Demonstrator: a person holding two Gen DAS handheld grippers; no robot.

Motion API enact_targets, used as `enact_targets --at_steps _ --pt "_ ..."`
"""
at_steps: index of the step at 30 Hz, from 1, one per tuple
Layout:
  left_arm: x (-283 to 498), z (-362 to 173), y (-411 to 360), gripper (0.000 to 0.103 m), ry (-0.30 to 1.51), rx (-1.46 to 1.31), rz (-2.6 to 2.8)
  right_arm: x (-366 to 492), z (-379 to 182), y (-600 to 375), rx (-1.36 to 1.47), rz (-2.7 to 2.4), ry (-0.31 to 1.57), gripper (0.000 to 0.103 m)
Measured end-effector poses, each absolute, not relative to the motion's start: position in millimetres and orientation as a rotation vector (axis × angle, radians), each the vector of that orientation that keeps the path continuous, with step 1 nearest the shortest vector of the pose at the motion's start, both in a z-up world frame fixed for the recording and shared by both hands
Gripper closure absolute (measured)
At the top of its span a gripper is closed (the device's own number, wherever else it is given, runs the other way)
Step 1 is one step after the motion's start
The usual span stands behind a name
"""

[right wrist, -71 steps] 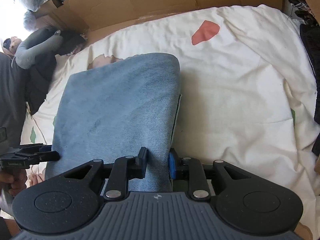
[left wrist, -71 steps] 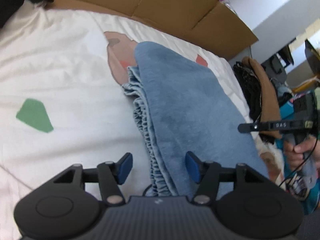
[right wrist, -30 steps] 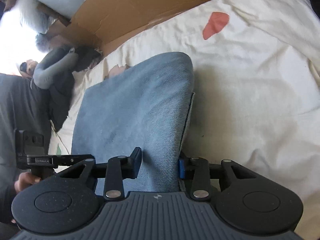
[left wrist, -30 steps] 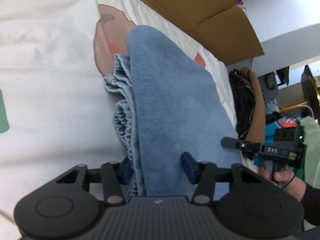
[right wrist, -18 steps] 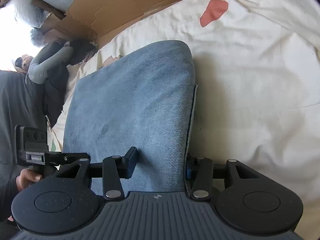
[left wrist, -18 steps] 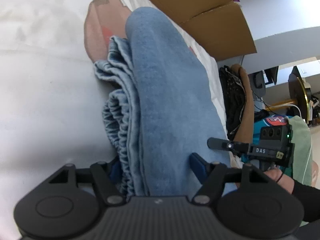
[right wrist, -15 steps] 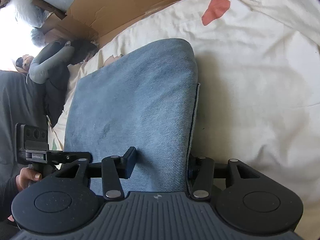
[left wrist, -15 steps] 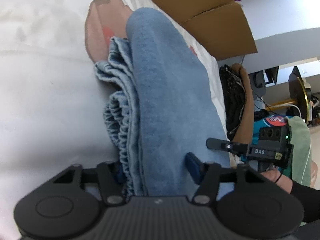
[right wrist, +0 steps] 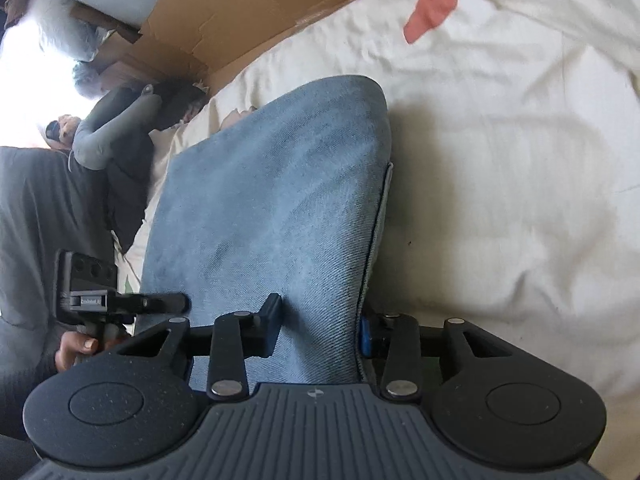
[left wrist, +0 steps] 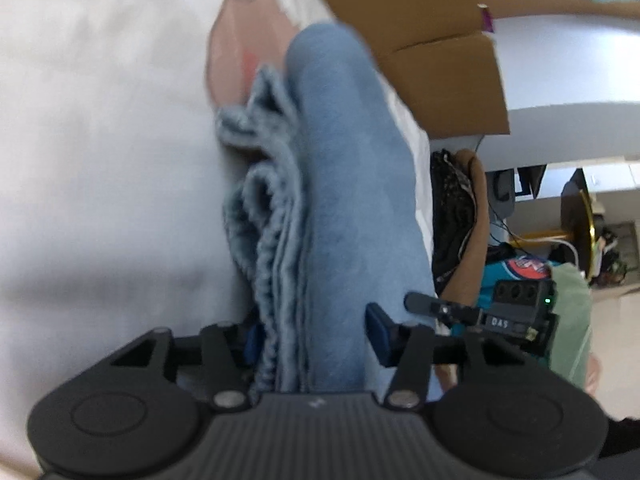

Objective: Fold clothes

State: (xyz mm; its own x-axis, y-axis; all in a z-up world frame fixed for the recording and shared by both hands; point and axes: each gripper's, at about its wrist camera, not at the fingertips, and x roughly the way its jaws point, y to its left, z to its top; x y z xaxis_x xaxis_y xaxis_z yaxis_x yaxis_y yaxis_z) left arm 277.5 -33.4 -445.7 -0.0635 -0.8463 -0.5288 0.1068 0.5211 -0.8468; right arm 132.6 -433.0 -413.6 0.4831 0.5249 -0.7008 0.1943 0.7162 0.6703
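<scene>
2 grippers, left (left wrist: 314, 336) & right (right wrist: 318, 330), clamp 1 blue garment (right wrist: 276, 216).

The folded blue garment (right wrist: 280, 208) between my fingers was denim-like cloth, matt, with a fine diagonal weave; its gathered waistband edge (left wrist: 268, 264) looked ribbed and rough. Under the garment, the cream sheet (right wrist: 500, 168) was soft matt cloth, lightly creased, with flat printed patches. Beyond the garment, the cardboard (right wrist: 256, 8) was dull brown paperboard with creased folds. My right gripper (right wrist: 318, 330) was matt black plastic, faintly speckled, ridged at the middle, with shiny metal pins; my left gripper (left wrist: 314, 338) matched it, with smooth blue pads (left wrist: 378, 338).
</scene>
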Motion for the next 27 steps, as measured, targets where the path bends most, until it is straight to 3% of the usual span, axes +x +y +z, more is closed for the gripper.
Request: enact_targets --at_steps 5,16,27 --pt "283.8 -452.2 -34.4 0.054 1.464 -0.74 -0.915 142.0 -421.0 -427.1 0.784 0.243 1.089 0.056" --pt "287.1 -442.4 -41.2 0.062 1.474 -0.785 -0.917 147.7 -393.7 -419.6 0.684 0.256 1.063 0.08" --pt "286.3 -401.5 -44.9 0.063 1.391 -0.73 -0.937 145.7 -352.9 -418.8 0.63 0.265 0.977 0.082"
